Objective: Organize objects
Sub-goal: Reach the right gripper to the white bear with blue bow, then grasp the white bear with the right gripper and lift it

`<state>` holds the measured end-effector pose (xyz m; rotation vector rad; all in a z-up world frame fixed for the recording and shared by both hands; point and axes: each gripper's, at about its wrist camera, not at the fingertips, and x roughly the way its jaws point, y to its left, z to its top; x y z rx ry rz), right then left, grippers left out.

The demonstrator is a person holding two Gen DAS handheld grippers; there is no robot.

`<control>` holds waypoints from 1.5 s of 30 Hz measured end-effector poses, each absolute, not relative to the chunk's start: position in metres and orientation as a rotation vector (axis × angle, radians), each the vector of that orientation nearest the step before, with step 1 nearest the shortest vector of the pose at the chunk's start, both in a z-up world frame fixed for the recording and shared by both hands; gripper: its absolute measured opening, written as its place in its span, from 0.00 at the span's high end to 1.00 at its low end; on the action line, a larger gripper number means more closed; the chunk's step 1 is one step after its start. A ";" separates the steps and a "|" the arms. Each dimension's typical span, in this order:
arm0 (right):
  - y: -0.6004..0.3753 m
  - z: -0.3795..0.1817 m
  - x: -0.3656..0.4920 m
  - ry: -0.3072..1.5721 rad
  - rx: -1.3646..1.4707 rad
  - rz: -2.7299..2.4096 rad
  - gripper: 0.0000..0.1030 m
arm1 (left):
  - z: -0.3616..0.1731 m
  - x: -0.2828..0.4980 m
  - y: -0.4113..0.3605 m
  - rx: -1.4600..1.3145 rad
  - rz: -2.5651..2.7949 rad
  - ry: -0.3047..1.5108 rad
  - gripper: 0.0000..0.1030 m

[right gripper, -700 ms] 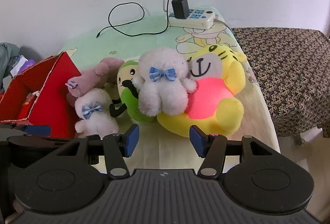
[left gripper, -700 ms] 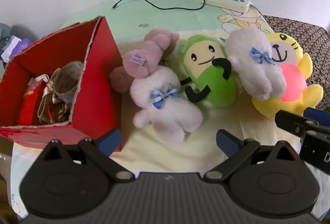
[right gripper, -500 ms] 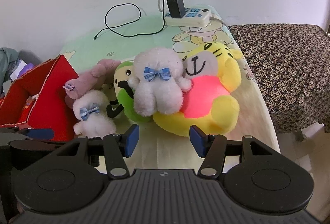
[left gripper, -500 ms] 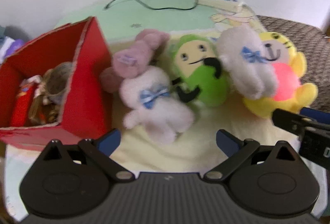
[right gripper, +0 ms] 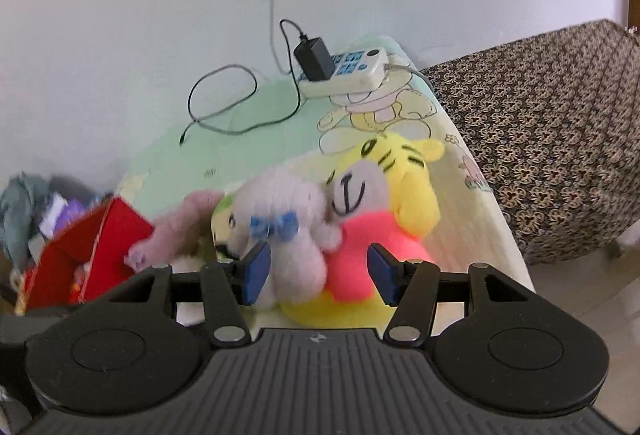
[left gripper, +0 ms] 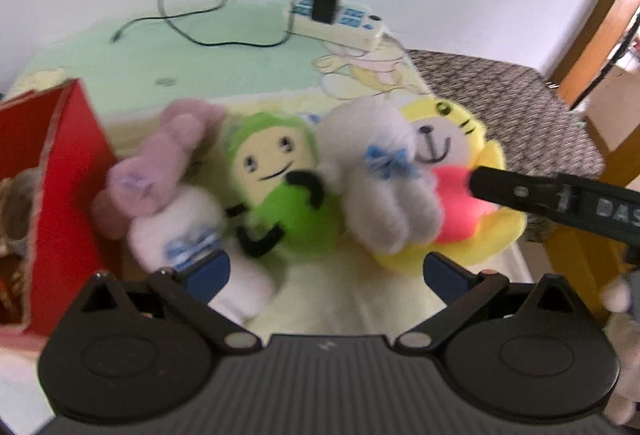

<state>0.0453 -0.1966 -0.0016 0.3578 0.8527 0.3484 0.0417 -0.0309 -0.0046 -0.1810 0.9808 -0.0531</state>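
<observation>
Several plush toys lie in a row on the table: a small white bear with a blue bow [left gripper: 192, 235], a pink plush [left gripper: 160, 163], a green plush [left gripper: 288, 195], a bigger white plush with a blue bow [left gripper: 380, 187] [right gripper: 288, 219], and a yellow tiger with a pink belly [left gripper: 464, 163] [right gripper: 384, 203]. A red cardboard box [left gripper: 68, 171] [right gripper: 92, 255] stands at the left. My left gripper [left gripper: 326, 271] is open in front of the green plush. My right gripper [right gripper: 318, 269] is open, with its fingers on either side of the bigger white plush and the tiger's belly.
A white power strip [left gripper: 340, 23] [right gripper: 348, 71] with a black adapter and a black cable [left gripper: 192, 15] lies at the table's back. A patterned brown seat [right gripper: 552, 123] stands to the right. Clutter [right gripper: 36, 211] lies beyond the box. The box holds a cup and packets.
Both grippers have moved forward toward the toys. The right gripper now reaches over the white plush and tiger. The left view has shifted right, and the box now sits at its edge.
</observation>
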 end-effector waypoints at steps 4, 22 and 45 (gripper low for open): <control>-0.201 -0.009 0.067 0.882 0.444 0.345 0.44 | -0.005 0.055 -0.032 -0.211 -0.056 0.982 0.01; -0.174 -0.043 0.103 0.999 0.527 0.493 0.43 | -0.034 0.095 -0.035 -0.233 -0.240 1.052 0.41; -0.174 -0.008 0.045 0.891 0.554 0.702 0.75 | 0.026 0.009 -0.048 -0.032 -0.244 0.855 0.52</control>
